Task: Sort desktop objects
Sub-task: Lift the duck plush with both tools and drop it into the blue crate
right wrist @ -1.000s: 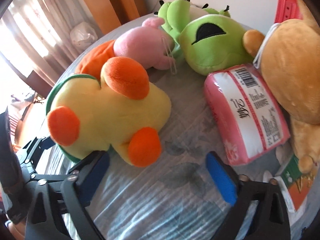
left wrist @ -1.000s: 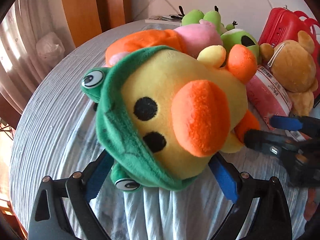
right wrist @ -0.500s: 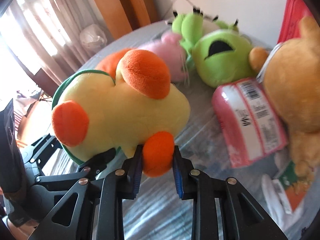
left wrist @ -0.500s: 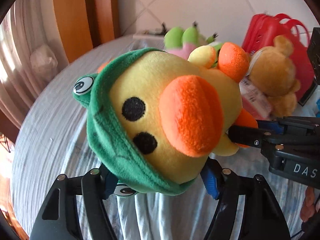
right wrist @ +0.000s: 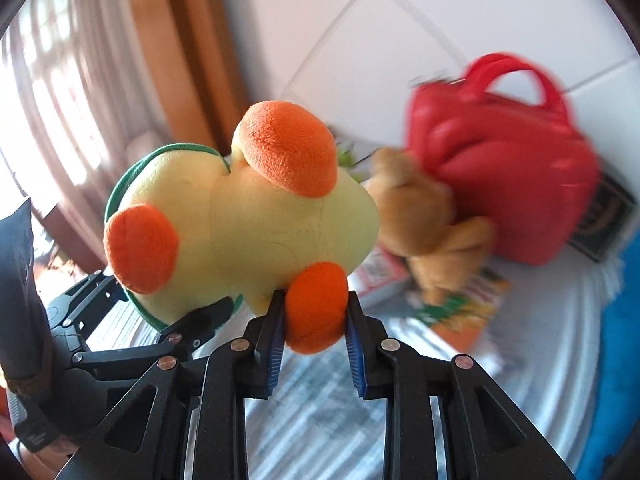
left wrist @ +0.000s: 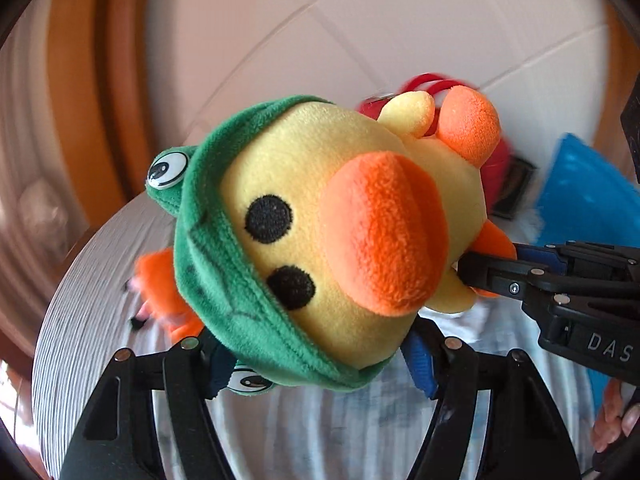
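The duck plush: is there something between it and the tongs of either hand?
Nothing visible. The left tongs clamp the duck plush at its green hood, and the right tongs are closed directly on its orange foot.

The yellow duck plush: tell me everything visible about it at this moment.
The yellow duck plush is soft fleece with an orange bill, black embroidered eyes, orange feet and a green frog hood with googly eyes. It is held sideways above the striped tablecloth. The left tongs clamp its head at the hood; the right tongs pinch one orange foot.
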